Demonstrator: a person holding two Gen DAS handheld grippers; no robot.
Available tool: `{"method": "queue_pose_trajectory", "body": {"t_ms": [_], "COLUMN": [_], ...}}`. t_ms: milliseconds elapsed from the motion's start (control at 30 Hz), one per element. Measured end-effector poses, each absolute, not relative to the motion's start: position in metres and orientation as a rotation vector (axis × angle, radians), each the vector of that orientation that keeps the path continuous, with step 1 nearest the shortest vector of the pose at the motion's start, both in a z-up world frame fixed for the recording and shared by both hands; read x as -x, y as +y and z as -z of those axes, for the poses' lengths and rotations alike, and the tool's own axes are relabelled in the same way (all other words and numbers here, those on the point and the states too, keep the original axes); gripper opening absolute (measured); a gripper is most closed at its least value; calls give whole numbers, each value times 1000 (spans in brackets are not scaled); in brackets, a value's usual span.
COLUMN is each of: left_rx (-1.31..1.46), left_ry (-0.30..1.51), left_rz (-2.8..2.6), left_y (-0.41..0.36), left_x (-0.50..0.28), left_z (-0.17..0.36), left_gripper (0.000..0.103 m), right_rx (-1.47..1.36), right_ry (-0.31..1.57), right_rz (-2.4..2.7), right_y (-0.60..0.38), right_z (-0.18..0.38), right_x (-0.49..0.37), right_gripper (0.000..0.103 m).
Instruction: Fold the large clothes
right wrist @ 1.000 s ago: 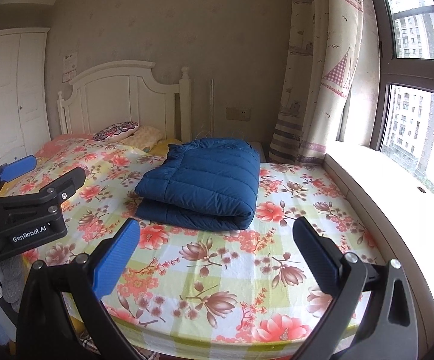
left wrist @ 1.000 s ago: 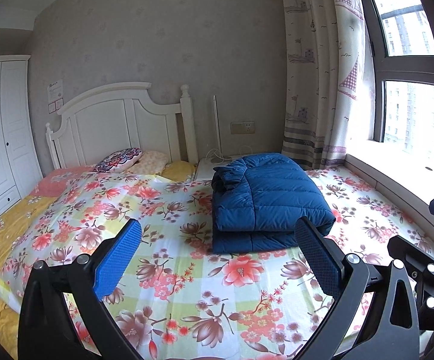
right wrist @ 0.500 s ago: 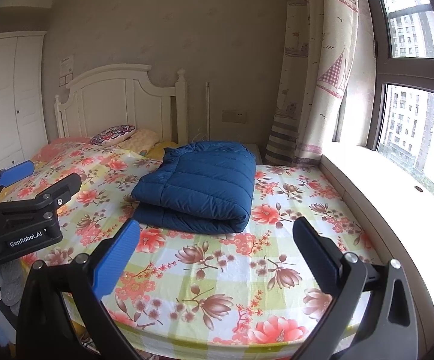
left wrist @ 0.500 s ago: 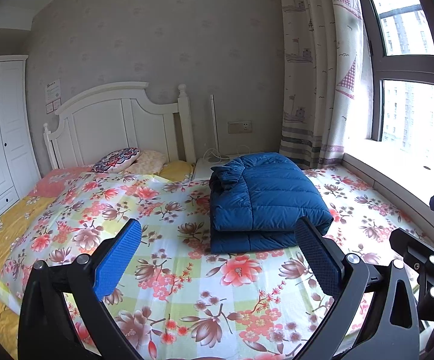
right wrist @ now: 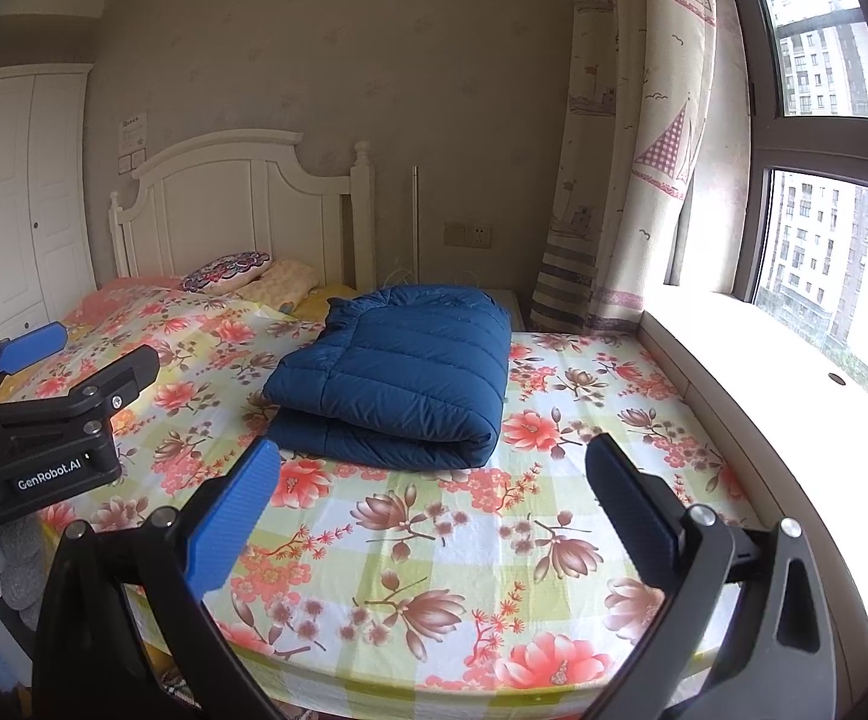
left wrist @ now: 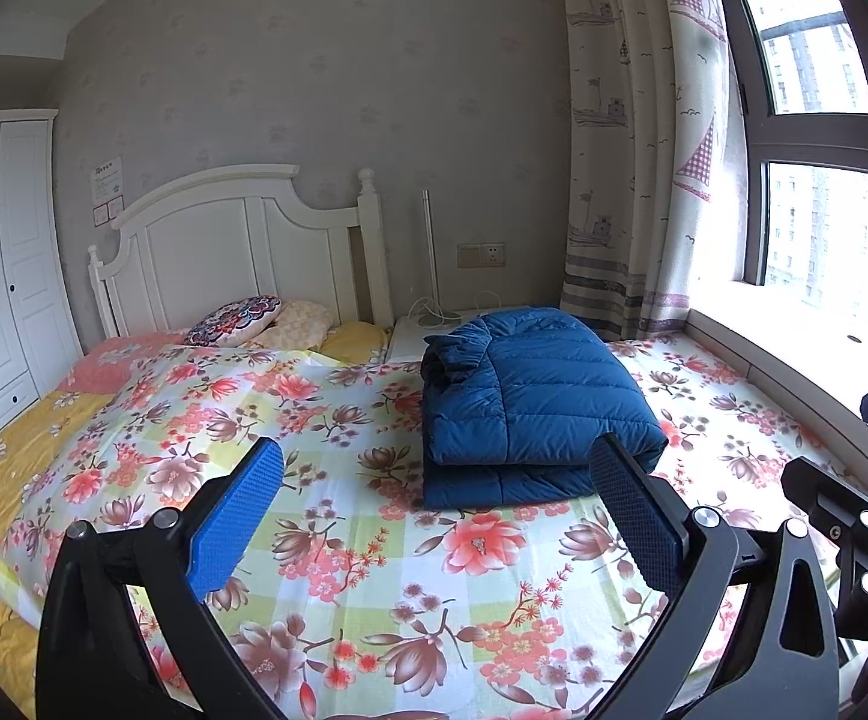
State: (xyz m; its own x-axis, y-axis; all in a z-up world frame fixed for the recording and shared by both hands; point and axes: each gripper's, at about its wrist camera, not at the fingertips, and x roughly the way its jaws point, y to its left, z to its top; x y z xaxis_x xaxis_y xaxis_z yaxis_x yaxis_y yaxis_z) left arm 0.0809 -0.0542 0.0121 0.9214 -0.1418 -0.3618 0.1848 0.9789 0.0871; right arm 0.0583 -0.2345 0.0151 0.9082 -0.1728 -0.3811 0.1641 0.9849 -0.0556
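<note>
Holding both tongs, left (left wrist: pixel 434 516) and right (right wrist: pixel 431 516), spread wide and empty, you should leave the folded blue down jacket (right wrist: pixel 398 378) at frame centre on the floral bed (right wrist: pixel 434 546) untouched, since it looks finished.

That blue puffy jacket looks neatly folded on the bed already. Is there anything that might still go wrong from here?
Possibly. The blue jacket is thick and puffy, folded in layers, so it might spring open, especially at the bunched end near the pillows. Both the left gripper and the right gripper are open and hold nothing, so nothing is pressing it flat. Any further nudge could slide it on the floral sheet.
</note>
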Motion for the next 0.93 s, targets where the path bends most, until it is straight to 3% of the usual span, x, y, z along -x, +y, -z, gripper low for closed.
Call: {"method": "queue_pose_trajectory", "body": {"t_ms": [667,800,933], "left_rx": [-98,-111,-70], "left_ry": [370,468,585], "left_rz": [180,248,155], "left_y": [-64,-66,-17], "left_x": [-117,-152,-219], "left_z": [-9,-4,9], "left_gripper": [98,98,98], "right_rx": [65,53,32], "right_ry": [437,473,469], "right_rz": [140,131,155], "right_y": [-231,-244,-277], "right_z": [-8,-4,-7], "right_x": [-94,-124,-144], "right_gripper": [101,101,100]}}
